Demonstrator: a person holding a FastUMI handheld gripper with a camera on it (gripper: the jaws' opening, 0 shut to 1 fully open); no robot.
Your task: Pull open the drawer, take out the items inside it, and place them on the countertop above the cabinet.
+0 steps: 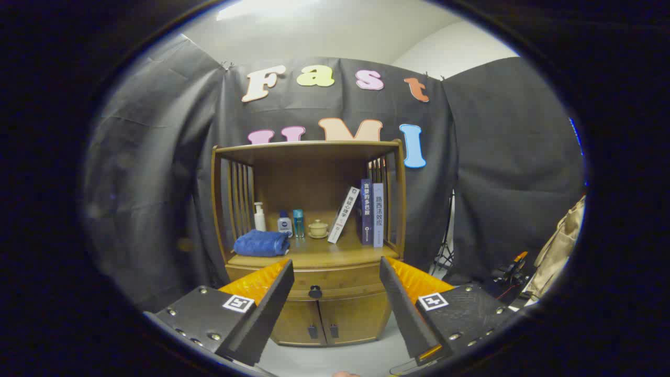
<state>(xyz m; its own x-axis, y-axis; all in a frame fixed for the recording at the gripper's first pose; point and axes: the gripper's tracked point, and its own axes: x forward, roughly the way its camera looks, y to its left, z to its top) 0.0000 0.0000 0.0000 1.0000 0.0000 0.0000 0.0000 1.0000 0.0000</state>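
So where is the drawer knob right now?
In the gripper view the dark drawer knob sits centred on the closed drawer, beyond the open gripper and framed between its fingers, below the countertop and above the two cabinet doors.

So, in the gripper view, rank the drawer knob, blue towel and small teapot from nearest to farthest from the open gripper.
Gripper open, well short of the cabinet.
1. Drawer knob: on the shut drawer front, seen between the fingers.
2. Blue towel: front left of the countertop.
3. Small teapot: farther back, mid-shelf, beside the bottles.
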